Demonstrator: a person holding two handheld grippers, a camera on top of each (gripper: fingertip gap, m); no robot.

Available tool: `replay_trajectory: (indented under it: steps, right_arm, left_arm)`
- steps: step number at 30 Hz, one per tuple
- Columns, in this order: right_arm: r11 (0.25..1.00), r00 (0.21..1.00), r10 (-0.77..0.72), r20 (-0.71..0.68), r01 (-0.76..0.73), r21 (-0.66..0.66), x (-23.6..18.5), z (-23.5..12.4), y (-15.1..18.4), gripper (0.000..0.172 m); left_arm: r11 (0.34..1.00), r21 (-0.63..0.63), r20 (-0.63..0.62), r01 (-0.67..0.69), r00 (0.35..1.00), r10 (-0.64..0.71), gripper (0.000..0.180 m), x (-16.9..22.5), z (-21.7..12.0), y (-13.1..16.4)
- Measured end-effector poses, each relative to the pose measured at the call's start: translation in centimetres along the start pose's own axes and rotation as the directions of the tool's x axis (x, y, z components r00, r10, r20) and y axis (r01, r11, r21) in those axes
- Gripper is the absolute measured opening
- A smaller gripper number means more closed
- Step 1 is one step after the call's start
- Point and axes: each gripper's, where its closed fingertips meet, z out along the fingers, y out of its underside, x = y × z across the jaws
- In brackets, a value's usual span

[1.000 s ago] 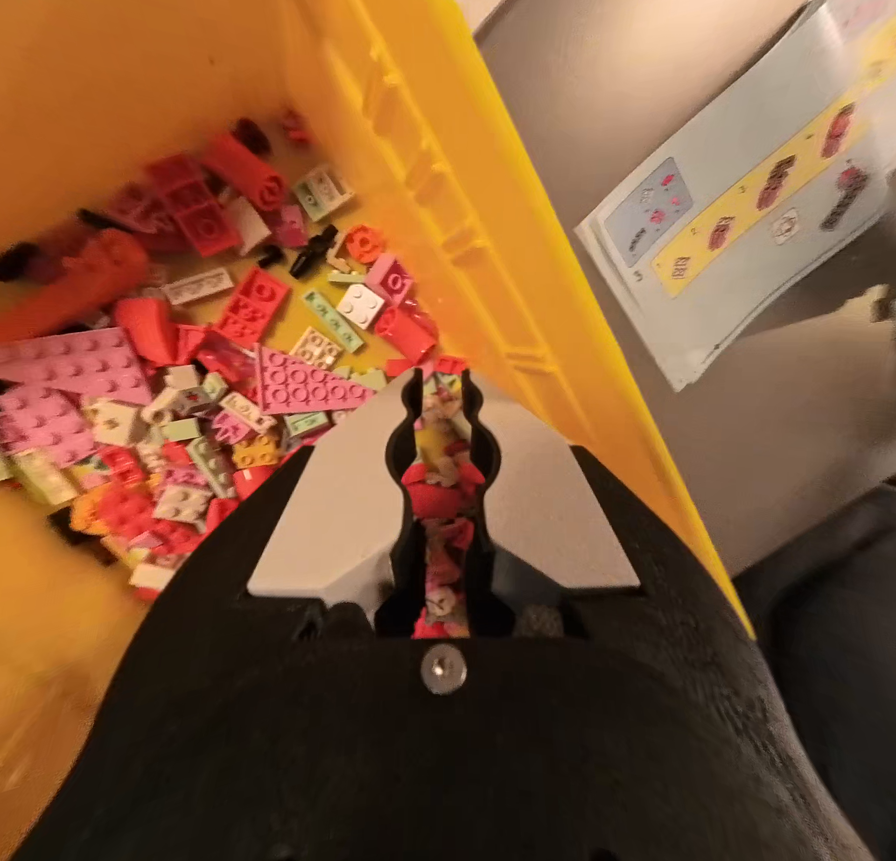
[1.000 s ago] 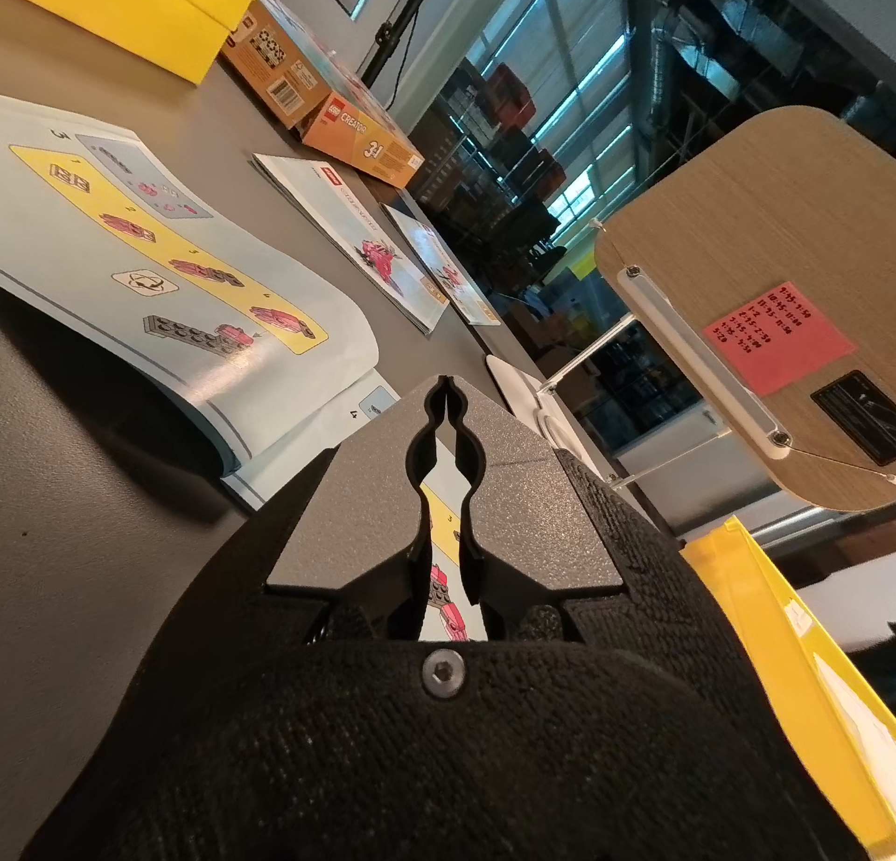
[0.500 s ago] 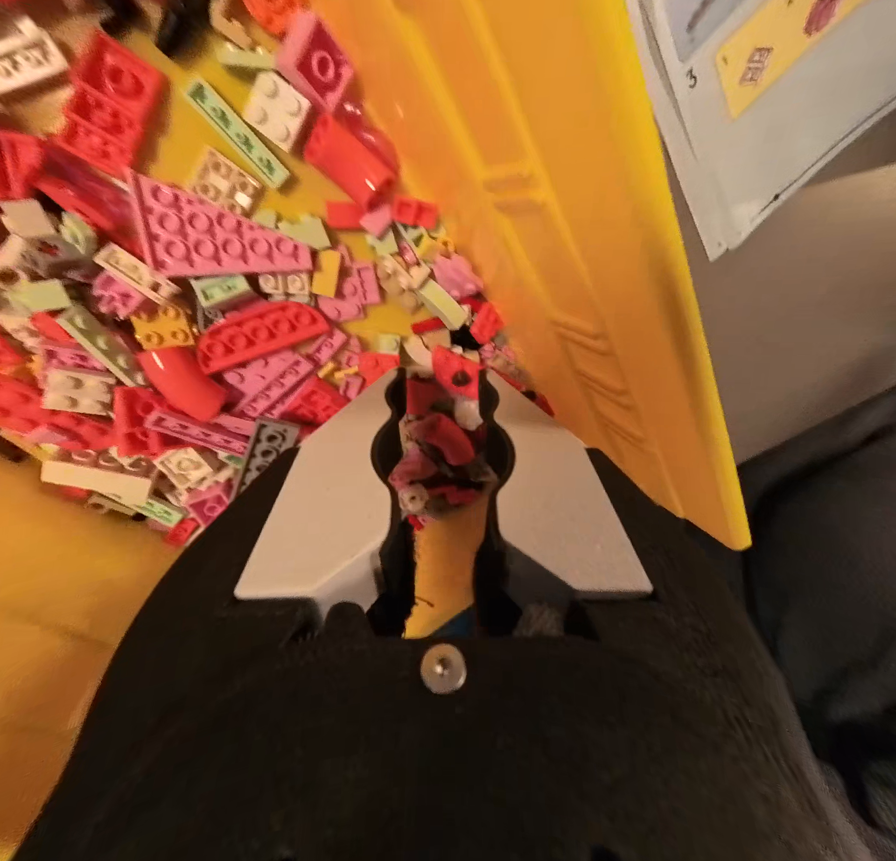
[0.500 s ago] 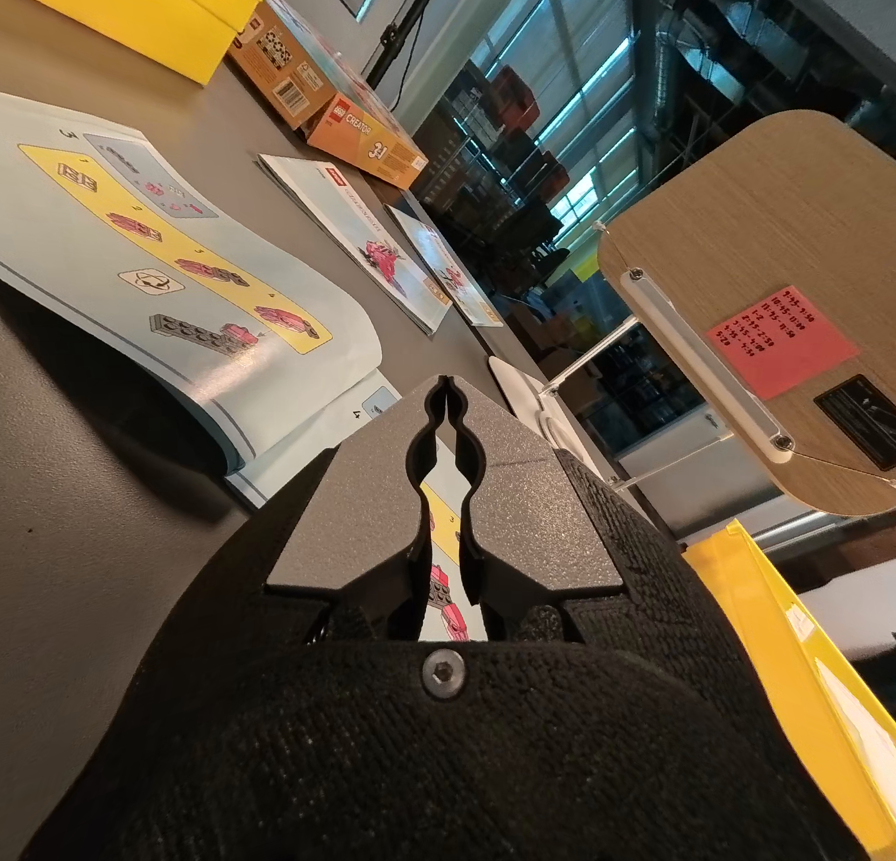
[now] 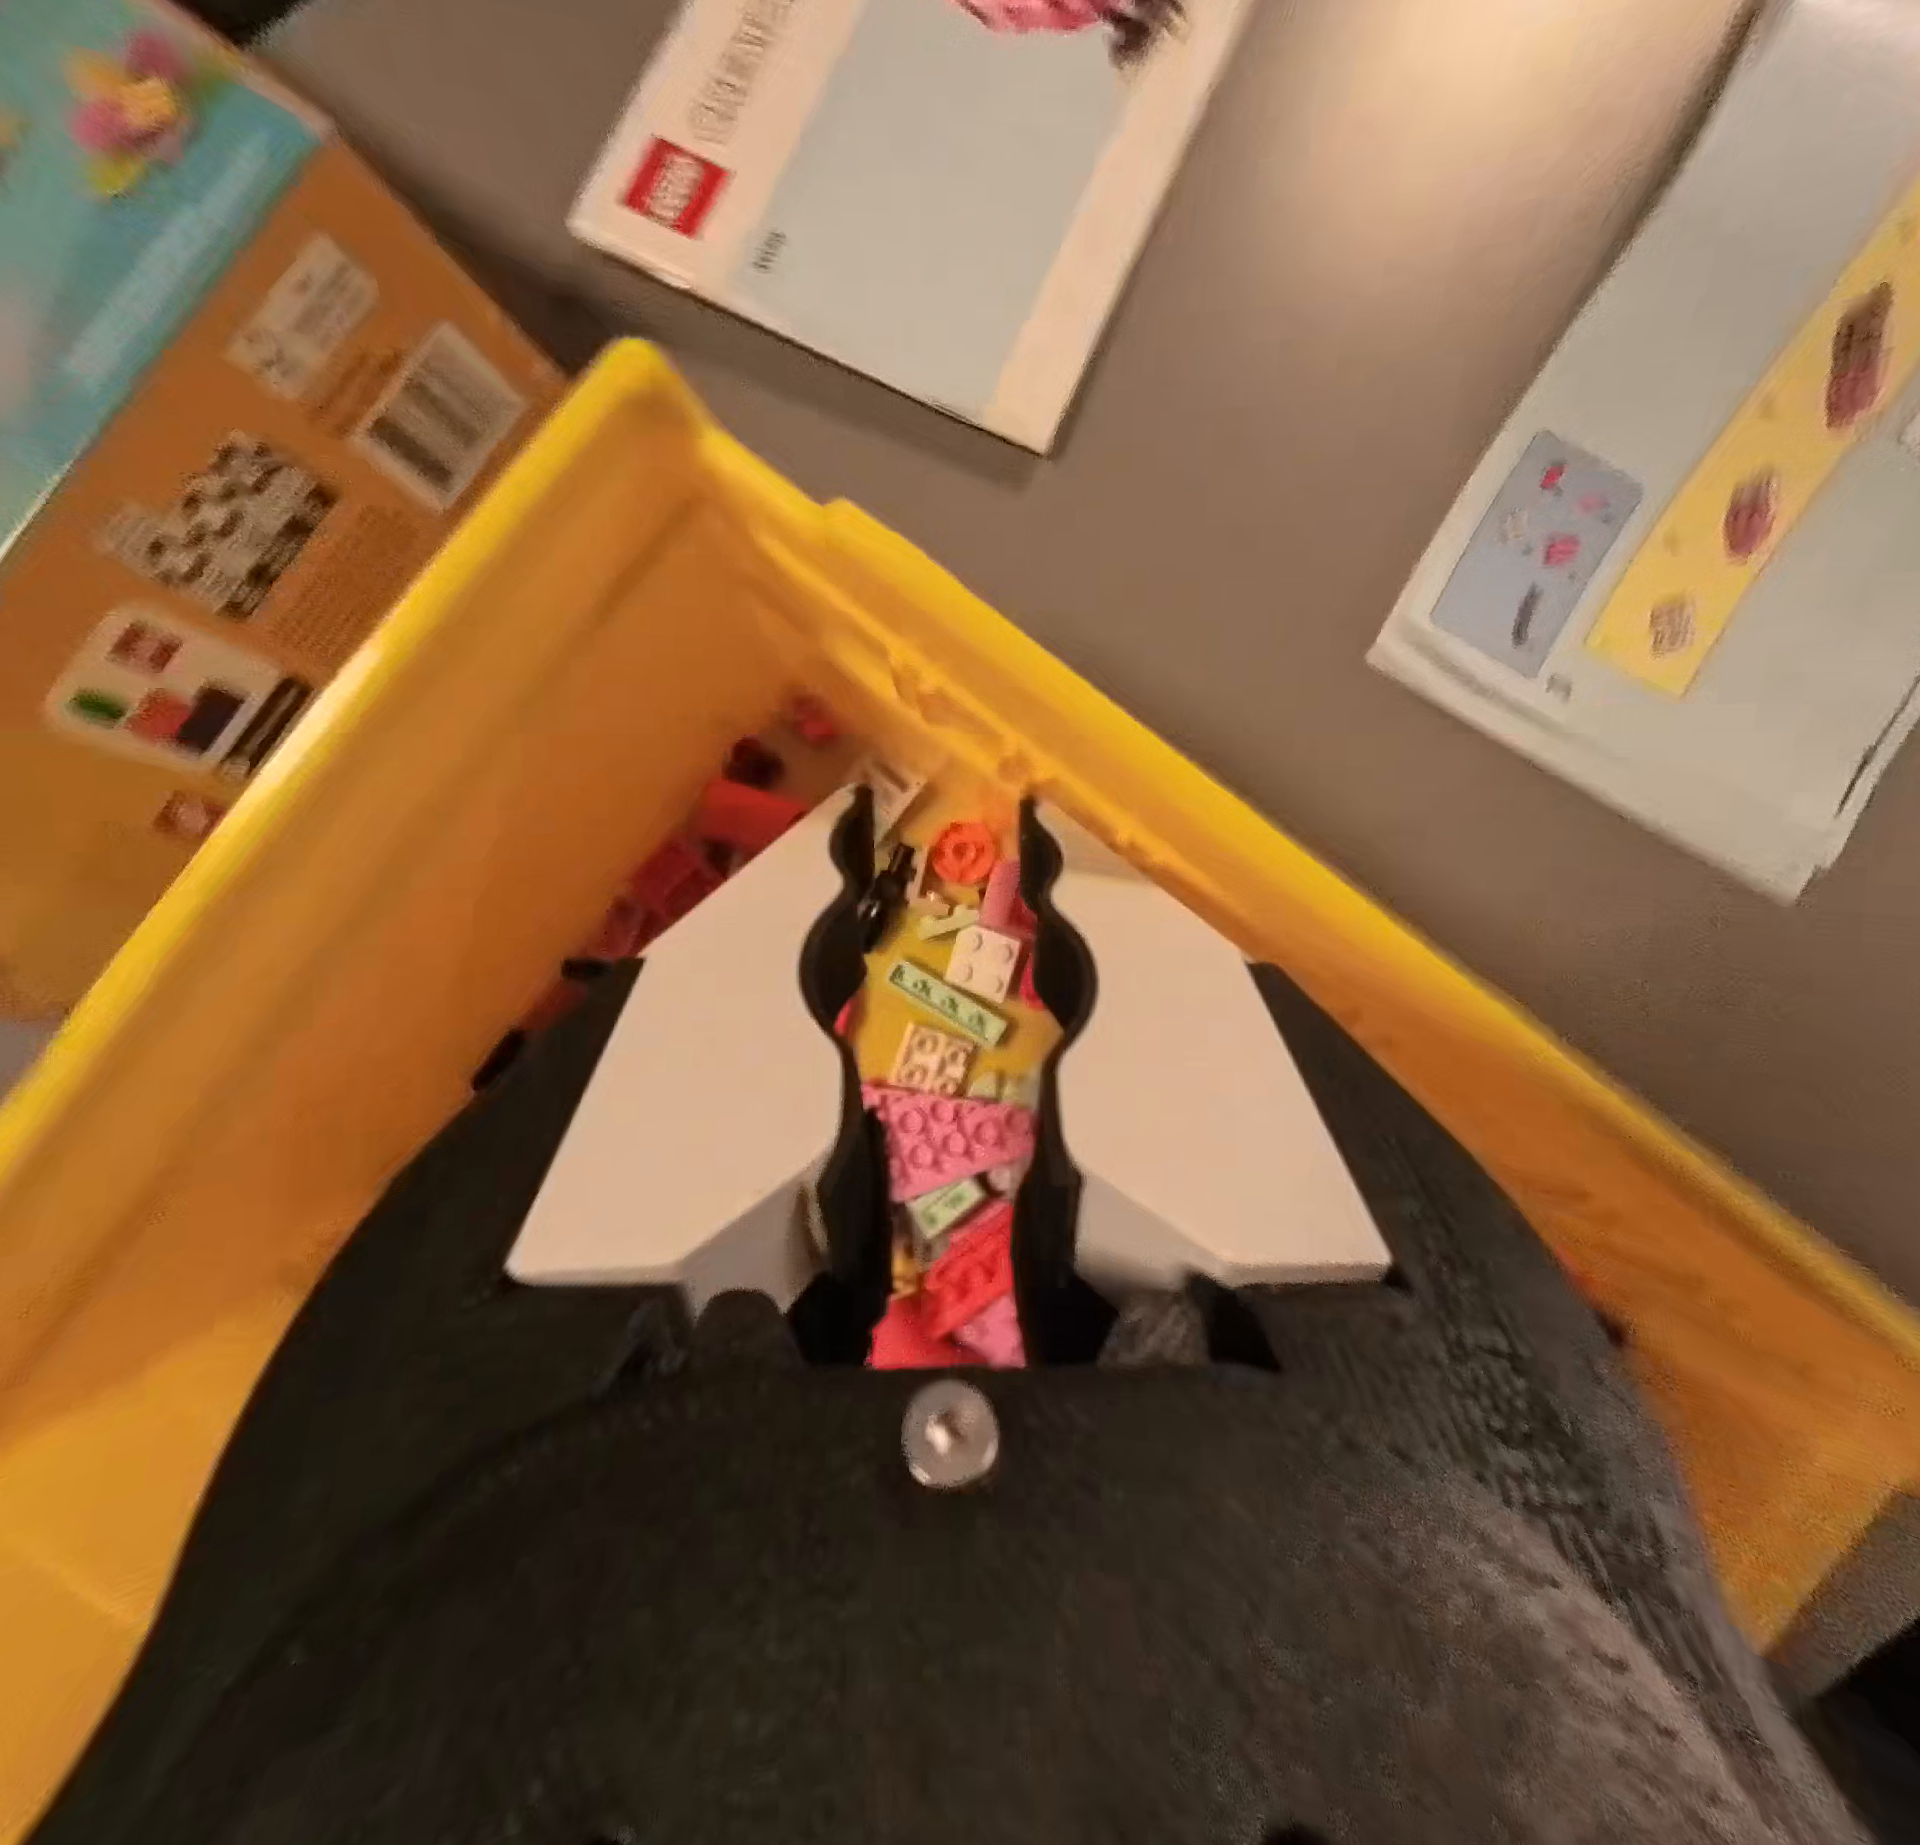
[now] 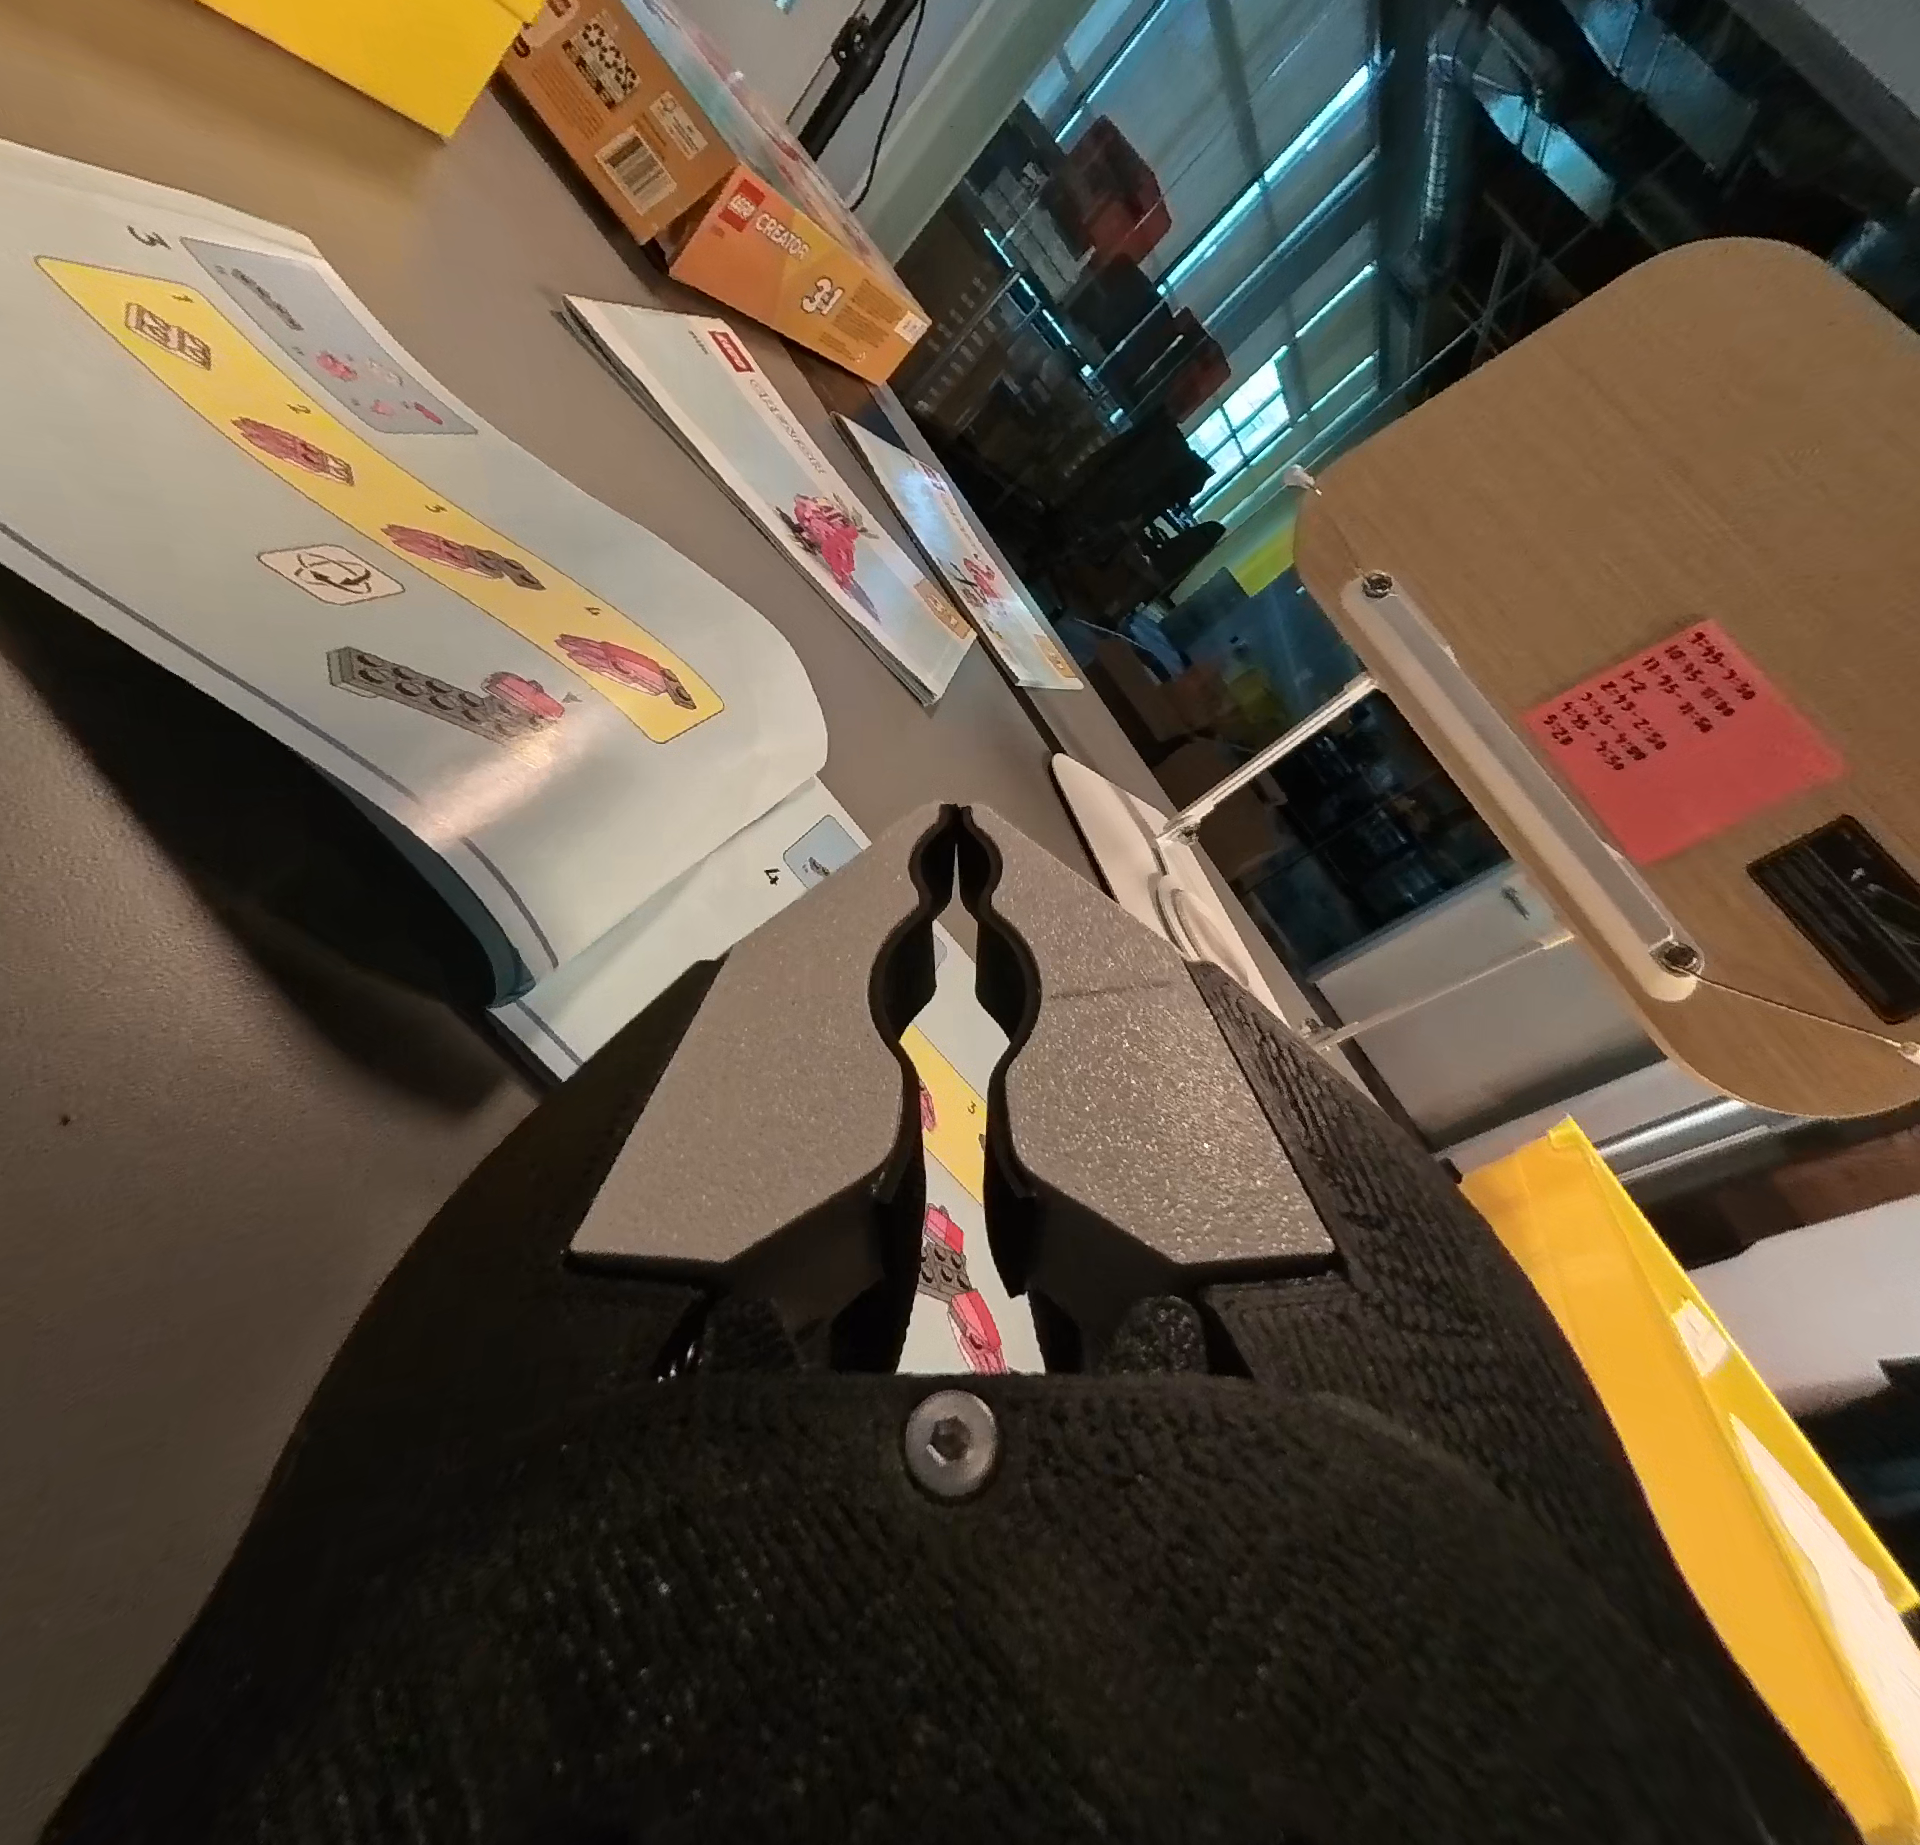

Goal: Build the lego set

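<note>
My left gripper [image 5: 940, 819] is open and holds nothing. It hangs above a yellow bin [image 5: 416, 860], near the bin's far corner. Between the jaws I see loose bricks lying on the bin's floor: an orange round piece [image 5: 961, 855], a white two-by-two plate [image 5: 985, 959] and a pink plate [image 5: 951, 1135]. My right gripper [image 6: 958, 819] is shut with its fingertips touching and nothing between them. It rests low over the dark table, just above an open instruction booklet [image 6: 364, 507].
In the left wrist view, a closed booklet [image 5: 883, 185], the open booklet [image 5: 1714, 445] and an orange box [image 5: 208, 424] lie beside the bin. In the right wrist view, the box [image 6: 727, 195], closed booklets [image 6: 790, 507], a wooden board [image 6: 1662, 548] and a yellow bin edge [image 6: 1714, 1483] are visible. About 35 cm separates my left fingertips from my right.
My left gripper has risen and pulled back from close over the brick pile to above the bin's rim, with its jaws wider than a second ago. The right gripper has barely moved.
</note>
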Motion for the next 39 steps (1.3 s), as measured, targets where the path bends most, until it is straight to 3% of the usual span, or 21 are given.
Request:
replay_trajectory:
  steps: [3,9,17,22,29,33,36,39]
  right_arm:
    - [1.0,1.0,0.001,-0.006,-0.001,-0.011,0.1,0.1,0.2,0.0]
    - [1.0,1.0,-0.013,-0.004,0.013,-0.019,0.0,0.1,0.3,0.0]
    - [1.0,1.0,-0.006,-0.003,0.006,-0.009,0.0,0.1,0.2,0.0]
    - [1.0,1.0,-0.003,-0.004,0.003,-0.006,0.1,0.0,0.1,0.0]
    - [1.0,1.0,-0.005,0.005,0.005,0.0,-0.1,0.0,0.0,0.0]
    - [1.0,1.0,-0.001,0.006,0.001,0.004,-0.1,0.0,-0.1,0.0]
    - [1.0,1.0,-0.002,0.006,0.002,0.003,-0.1,0.0,-0.1,0.0]
    - [1.0,1.0,-0.001,0.007,0.001,0.005,-0.1,0.0,-0.1,0.0]
  left_arm:
    - [0.987,-0.062,0.027,-0.147,0.988,0.149,0.025,-0.9,1.3,0.3]
    - [0.966,-0.16,0.025,-0.204,0.977,0.21,0.029,-1.6,3.1,1.1]
    - [0.98,-0.153,-0.079,-0.128,0.99,0.117,0.035,-1.7,4.1,2.0]
    - [0.987,-0.142,-0.097,-0.073,0.994,0.059,0.017,-1.9,3.9,2.5]
    - [0.949,-0.314,-0.214,-0.001,0.974,-0.07,0.016,-0.1,0.3,6.7]
    - [0.977,-0.204,0.041,0.059,0.998,-0.051,0.046,-3.9,-2.1,5.7]
    - [0.959,-0.214,0.146,0.188,0.976,-0.159,0.045,-5.8,-3.8,6.6]
    - [0.889,-0.357,0.337,0.287,0.927,-0.164,0.028,-8.2,-5.0,9.7]
